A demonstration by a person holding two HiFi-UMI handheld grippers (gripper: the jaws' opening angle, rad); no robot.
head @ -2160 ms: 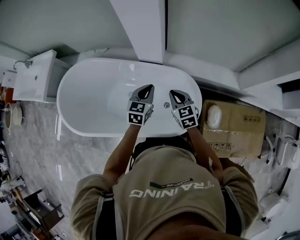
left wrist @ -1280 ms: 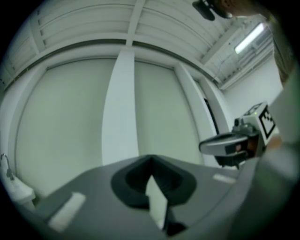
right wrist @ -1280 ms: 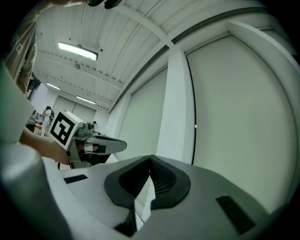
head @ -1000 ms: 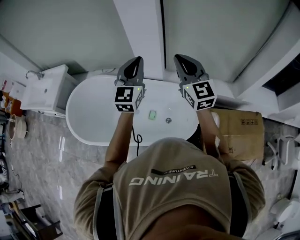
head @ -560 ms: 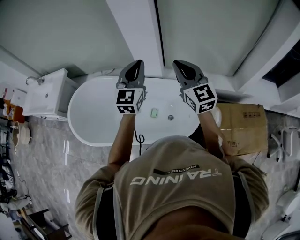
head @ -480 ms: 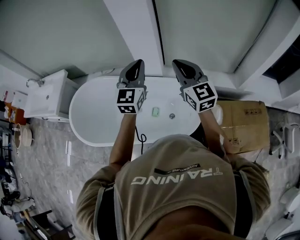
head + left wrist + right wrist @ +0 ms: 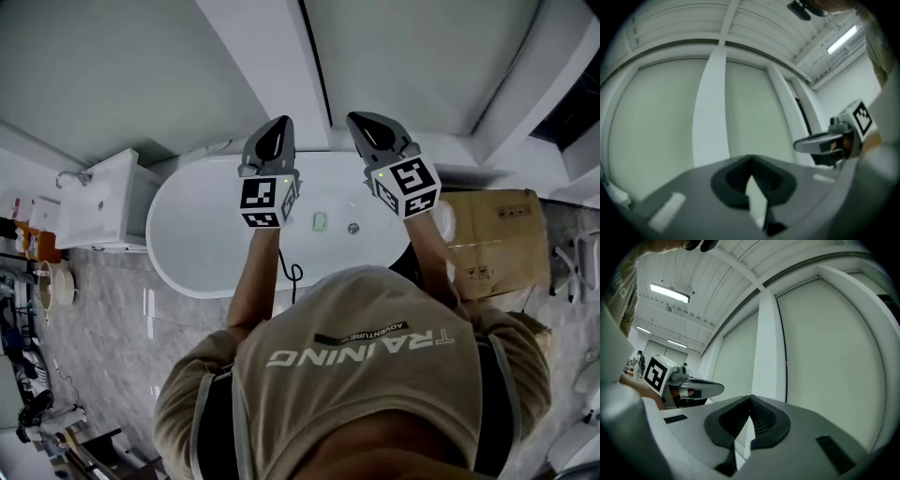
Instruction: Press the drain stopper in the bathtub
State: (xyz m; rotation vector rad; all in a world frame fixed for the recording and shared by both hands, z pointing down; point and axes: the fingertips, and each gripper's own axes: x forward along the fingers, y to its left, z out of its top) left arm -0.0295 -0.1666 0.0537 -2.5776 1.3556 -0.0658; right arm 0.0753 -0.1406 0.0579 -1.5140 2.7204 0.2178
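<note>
Below both raised grippers lies the white oval bathtub (image 7: 202,246). Left gripper (image 7: 271,142) and right gripper (image 7: 374,132) point at the wall on outstretched arms, jaws clenched on nothing. Between them, far beneath, sits the small round metal drain stopper (image 7: 353,228). Two seconds ago both grippers hung lower, over the tub.

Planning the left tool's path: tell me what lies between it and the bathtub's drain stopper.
Head view: a small green block on the tub floor, just left of the drain stopper, sits between it and the raised left tool. Otherwise bare.
</note>
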